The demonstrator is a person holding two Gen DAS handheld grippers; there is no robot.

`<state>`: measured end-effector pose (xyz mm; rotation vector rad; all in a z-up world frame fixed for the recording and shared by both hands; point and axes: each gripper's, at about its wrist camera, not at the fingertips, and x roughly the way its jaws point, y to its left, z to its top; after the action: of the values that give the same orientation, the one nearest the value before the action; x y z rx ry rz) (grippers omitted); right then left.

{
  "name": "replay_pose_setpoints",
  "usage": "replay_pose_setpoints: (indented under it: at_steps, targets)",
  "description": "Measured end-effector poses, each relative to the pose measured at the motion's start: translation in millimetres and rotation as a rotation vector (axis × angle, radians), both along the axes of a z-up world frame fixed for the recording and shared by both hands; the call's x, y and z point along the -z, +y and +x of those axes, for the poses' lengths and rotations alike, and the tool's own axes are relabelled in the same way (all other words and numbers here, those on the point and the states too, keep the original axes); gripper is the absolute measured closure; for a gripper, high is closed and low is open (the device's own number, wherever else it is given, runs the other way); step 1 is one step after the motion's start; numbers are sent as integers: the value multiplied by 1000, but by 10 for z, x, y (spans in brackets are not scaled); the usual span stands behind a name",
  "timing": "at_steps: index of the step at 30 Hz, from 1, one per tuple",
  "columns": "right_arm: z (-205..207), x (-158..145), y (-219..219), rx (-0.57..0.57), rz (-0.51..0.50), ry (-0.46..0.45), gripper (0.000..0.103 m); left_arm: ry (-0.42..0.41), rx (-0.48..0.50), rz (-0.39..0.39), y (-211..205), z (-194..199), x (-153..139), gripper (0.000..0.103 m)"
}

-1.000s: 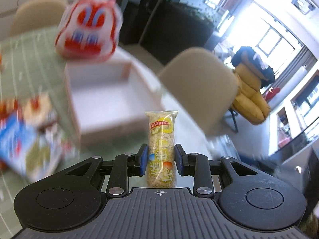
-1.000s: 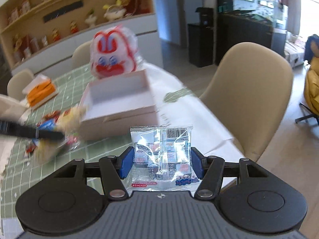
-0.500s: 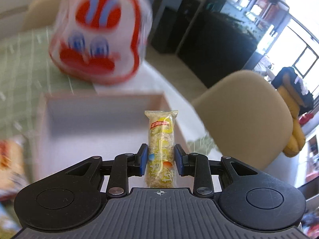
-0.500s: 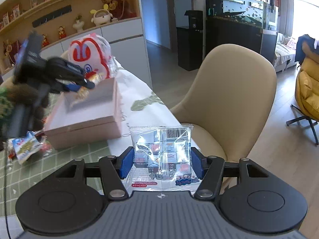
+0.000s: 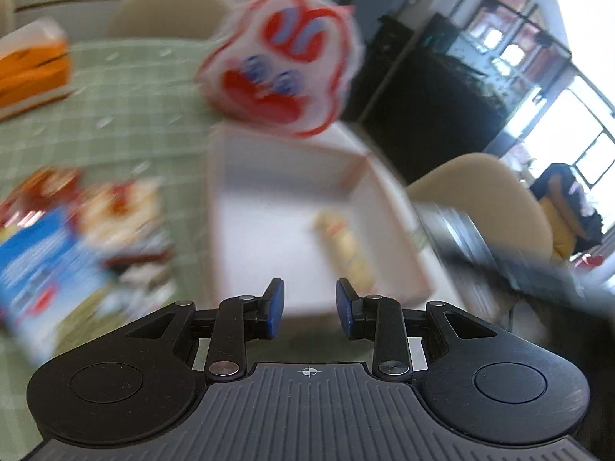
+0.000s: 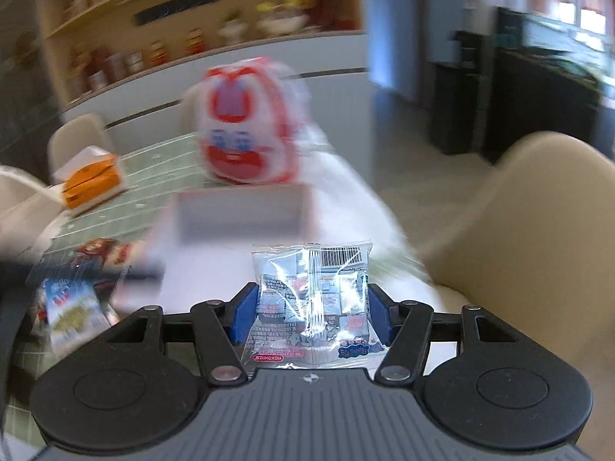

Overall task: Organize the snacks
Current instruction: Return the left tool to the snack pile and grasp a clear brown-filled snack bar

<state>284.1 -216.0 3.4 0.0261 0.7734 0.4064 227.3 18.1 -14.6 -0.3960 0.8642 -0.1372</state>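
My left gripper (image 5: 309,309) is open and empty, just in front of the near wall of a pale pink box (image 5: 230,199). A yellow rice-cracker stick (image 5: 346,247) lies inside the box at its right side. My right gripper (image 6: 311,309) is shut on a clear snack packet (image 6: 311,303) with small cartoon-print pieces, held in front of the same box (image 6: 238,217). Both views are blurred by motion.
A red and white rabbit-face bag (image 5: 284,61) stands behind the box. Loose snack packets (image 5: 57,253) lie left of it on the green checked tablecloth (image 5: 115,115). An orange and white box (image 6: 90,182) is at the far left. Beige chairs (image 6: 538,238) stand around the table.
My left gripper has opened and let go of the yellow stick, which now lies in the box; it has drawn back. My right gripper has swung toward the box with its packet.
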Motion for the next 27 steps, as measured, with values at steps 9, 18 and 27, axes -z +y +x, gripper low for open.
replay_pose_setpoints:
  at_steps: [9,18,27]
  targets:
    - [1048,428,1145,-86,-63,81,38,98,-166,17,962,-937,166,70]
    - [271,149,1398,-123,-23,48,33,75,-343,43,2015,-978,297,70]
    - [-514,274,2302,-357,-2,52,28,0,-274,-15,2528,-485,321,70]
